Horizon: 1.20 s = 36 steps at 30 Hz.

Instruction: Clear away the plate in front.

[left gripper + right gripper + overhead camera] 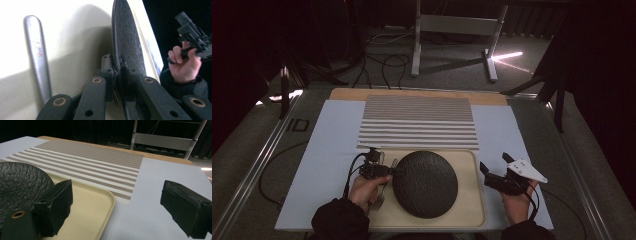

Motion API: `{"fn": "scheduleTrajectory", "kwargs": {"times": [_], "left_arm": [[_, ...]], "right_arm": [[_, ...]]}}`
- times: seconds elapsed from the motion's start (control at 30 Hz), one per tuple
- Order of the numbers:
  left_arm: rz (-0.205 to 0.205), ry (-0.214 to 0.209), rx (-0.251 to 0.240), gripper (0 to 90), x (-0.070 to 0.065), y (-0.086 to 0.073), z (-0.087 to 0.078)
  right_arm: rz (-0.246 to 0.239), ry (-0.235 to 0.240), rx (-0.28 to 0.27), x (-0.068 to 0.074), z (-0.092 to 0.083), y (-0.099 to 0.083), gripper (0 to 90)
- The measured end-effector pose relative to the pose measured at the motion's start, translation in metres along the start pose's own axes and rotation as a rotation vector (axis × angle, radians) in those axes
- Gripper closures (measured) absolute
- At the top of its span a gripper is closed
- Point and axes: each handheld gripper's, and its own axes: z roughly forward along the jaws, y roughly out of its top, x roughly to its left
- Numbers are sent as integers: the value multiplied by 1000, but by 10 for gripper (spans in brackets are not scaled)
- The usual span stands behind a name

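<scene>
Left gripper (393, 170) clamped on plate rim; right gripper (493, 169) wide open, holding nothing.

Blue table cover (329, 135), striped placemat (418, 121) behind, cream tray (468, 205) in front of it. Dark round plate (424, 183) sits on the tray, left edge pinched between the left jaws. Metal utensil handle (37, 53) lies just beside that gripper. Right gripper hovers off the tray's right edge, apart from the plate.

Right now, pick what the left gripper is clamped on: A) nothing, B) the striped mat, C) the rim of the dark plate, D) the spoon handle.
C: in the left gripper view the left gripper has its jaws shut on the plate at its rim, while the spoon lies apart on the tray.
</scene>
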Motion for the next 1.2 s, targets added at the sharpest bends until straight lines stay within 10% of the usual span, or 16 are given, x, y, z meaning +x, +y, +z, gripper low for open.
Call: {"fn": "scheduleTrajectory", "kwargs": {"times": [1.2], "left_arm": [[-77, 53, 13, 762, 21, -7, 7]], "right_arm": [[3, -6, 2, -1, -1, 0, 107]]}}
